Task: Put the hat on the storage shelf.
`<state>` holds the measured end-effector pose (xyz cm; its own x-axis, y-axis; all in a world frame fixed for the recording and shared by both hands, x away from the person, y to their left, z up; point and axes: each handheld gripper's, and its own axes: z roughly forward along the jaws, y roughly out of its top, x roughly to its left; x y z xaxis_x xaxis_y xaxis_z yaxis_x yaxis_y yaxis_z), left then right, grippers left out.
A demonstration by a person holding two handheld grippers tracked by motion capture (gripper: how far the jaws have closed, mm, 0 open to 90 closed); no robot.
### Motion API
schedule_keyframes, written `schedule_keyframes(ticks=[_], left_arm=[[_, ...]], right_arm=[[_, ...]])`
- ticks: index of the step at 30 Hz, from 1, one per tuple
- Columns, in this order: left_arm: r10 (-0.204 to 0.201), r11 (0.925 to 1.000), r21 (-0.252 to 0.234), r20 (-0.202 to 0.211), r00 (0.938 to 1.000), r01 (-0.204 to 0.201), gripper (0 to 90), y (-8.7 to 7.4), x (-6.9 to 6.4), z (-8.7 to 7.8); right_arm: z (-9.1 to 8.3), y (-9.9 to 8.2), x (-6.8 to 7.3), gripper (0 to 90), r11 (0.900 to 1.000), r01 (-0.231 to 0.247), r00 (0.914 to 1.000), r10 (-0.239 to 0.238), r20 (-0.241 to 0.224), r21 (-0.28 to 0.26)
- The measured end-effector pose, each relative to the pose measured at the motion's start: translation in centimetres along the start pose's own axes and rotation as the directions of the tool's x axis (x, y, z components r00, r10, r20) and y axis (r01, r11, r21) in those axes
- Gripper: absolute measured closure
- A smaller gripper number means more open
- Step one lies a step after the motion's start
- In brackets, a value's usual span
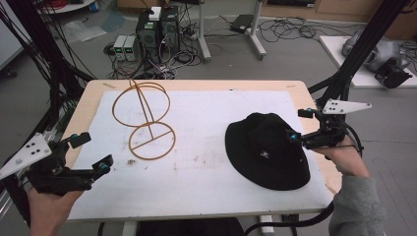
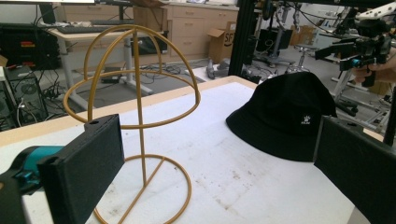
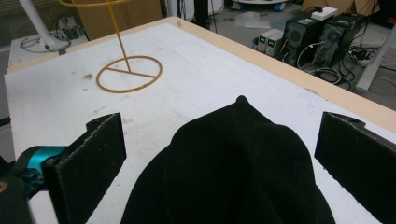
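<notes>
Black hat (image 3: 233, 172) lies on the surface (image 1: 206, 162) between the right gripper's (image 1: 301, 125) spread, empty jaws; wire stand (image 2: 135, 126) rises beyond the left gripper's (image 1: 92, 152) open jaws.

— Where are you working?
— You're in a lab: behind your table (image 1: 196, 84), computer towers (image 1: 158, 27) stand on the floor amid tangled cables (image 1: 290, 27), beside black frame posts (image 1: 361, 46).
— Anything else?
— Your left gripper view shows wooden cabinets (image 2: 196, 28) and a cardboard box (image 2: 222, 42).
</notes>
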<state>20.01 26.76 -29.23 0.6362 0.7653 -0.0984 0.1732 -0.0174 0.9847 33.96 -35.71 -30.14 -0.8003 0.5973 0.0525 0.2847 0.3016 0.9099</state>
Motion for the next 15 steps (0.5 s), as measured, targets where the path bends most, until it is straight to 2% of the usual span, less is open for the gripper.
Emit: schedule_keyframes(ticks=[8, 14, 15], left_arm=[[-0.004, 0.9999, 0.010, -0.001, 1.0000, 0.004, 2.1, -0.2, 0.1, -0.1], [-0.005, 0.9999, 0.014, -0.002, 1.0000, 0.005, 2.2, -0.3, 0.0, -0.1], [-0.005, 0.9999, 0.014, -0.002, 1.0000, 0.005, 2.1, -0.3, 0.0, -0.1]], right_arm=[[1.3, 0.8, -1.0, 1.1, 0.9996, 0.011, 0.9999, -0.011, -0.008, 0.027], [2.6, 1.1, -1.7, 3.3, 0.9976, 0.031, 0.9983, -0.028, -0.052, 0.063], [3.0, 1.1, -2.0, 4.1, 0.9968, 0.032, 0.9971, -0.027, -0.071, 0.073]])
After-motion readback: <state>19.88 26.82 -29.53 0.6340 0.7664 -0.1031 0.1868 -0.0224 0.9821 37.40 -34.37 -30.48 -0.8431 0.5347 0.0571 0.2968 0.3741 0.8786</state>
